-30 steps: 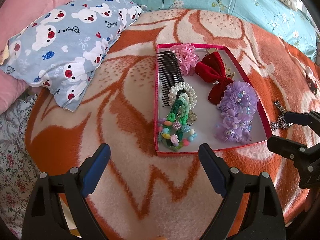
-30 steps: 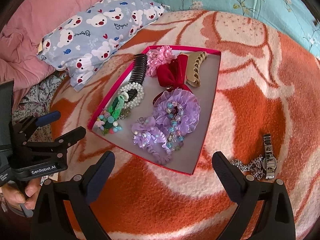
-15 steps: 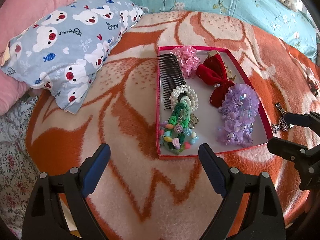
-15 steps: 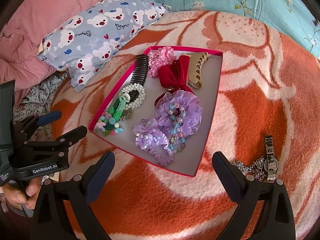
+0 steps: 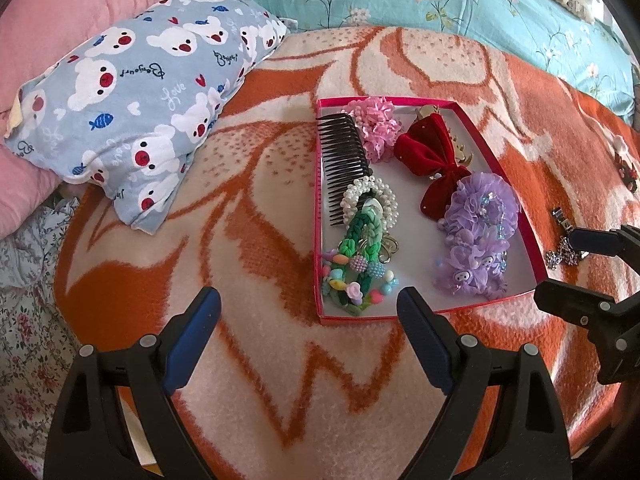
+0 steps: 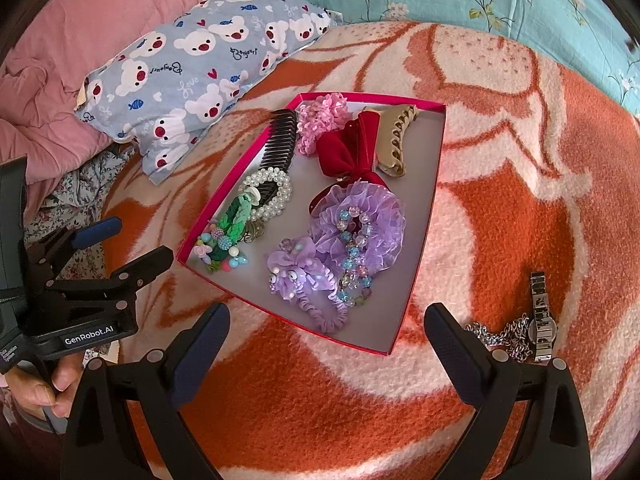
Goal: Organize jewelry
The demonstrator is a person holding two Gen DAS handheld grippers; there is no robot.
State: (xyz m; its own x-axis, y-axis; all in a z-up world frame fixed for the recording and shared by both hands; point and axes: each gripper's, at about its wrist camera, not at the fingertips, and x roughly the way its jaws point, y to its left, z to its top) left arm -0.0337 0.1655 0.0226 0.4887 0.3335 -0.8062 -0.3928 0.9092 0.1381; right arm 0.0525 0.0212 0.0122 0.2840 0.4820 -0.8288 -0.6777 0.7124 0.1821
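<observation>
Both the left hand-held gripper and the right hand-held gripper are released, holding nothing. The watch and chain lie on the blanket at 3 o'clock of the tray. A pinch may snag the fleece or let the chain slip free.

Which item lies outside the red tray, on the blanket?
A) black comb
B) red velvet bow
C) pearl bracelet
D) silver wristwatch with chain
D: the silver wristwatch with chain lies on the orange-and-cream blanket, beside the shallow red tray, past its right wall.
</observation>
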